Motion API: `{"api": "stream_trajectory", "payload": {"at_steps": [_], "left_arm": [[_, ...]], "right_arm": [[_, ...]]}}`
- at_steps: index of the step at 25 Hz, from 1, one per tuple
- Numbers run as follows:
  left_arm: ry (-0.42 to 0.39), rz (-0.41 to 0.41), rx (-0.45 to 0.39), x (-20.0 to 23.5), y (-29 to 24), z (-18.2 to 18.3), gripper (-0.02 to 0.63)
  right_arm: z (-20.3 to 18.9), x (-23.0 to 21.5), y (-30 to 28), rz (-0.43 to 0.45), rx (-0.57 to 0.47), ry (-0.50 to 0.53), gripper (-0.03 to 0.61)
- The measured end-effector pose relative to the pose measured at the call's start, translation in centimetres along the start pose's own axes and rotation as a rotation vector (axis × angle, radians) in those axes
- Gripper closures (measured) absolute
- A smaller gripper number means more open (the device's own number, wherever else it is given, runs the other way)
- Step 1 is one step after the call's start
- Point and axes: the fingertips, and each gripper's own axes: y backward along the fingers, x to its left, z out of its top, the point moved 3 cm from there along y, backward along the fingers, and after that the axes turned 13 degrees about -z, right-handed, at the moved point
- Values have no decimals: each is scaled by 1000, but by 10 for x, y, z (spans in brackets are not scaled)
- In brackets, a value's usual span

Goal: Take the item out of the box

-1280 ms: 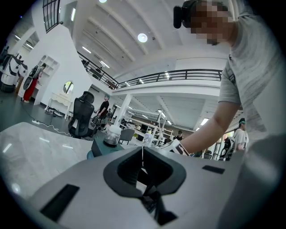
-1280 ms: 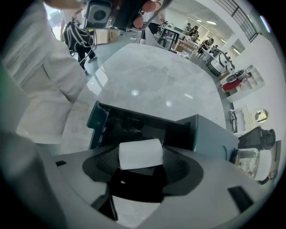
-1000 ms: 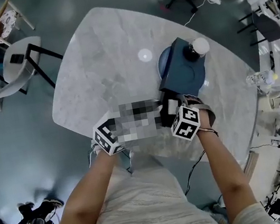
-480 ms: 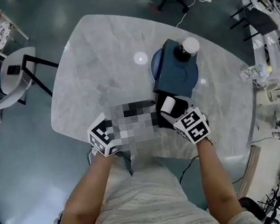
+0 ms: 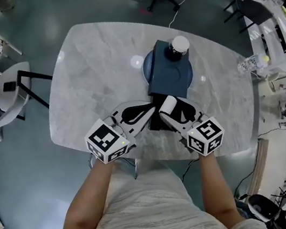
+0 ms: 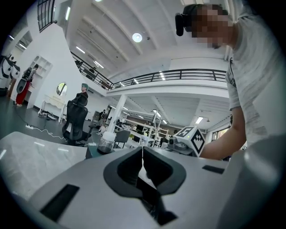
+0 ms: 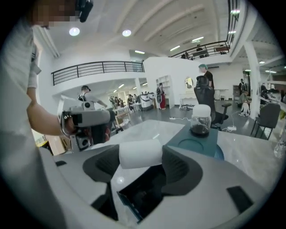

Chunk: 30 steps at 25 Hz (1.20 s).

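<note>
Roll (image 7: 140,153) lifted above box (image 7: 144,185), in right gripper (image 5: 169,107)

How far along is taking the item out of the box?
Mostly done: the white roll is clamped in the right gripper, raised above the open box. The left gripper is shut beside the box. Left to do: carry the white roll clear and set it on the table.

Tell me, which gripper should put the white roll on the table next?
Right. The right gripper is shut on the white cylindrical roll, holding it above the small dark open box. The left gripper is shut with nothing visible between its jaws, so it would first need to open.
</note>
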Motion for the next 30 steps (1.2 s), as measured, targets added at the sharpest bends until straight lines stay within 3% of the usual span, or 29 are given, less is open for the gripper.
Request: {"api": "stream_trajectory", "payload": {"at_steps": [7,16,23,30], "left_arm": [[-30,-17,-24,-6,1,18,594],[-72,-33,-64,-22,0,45,594],[-115,-44,-83,-35,4,62,595],[-125,-50,-69,-41,4,65,595]], "right_arm": [[42,16,33,22,-188,-59,270],[74,28,76,54,-342,-111,270],[94,42,98,79,-418,-45,270],[93,45,107,62,-411,32,275]]}}
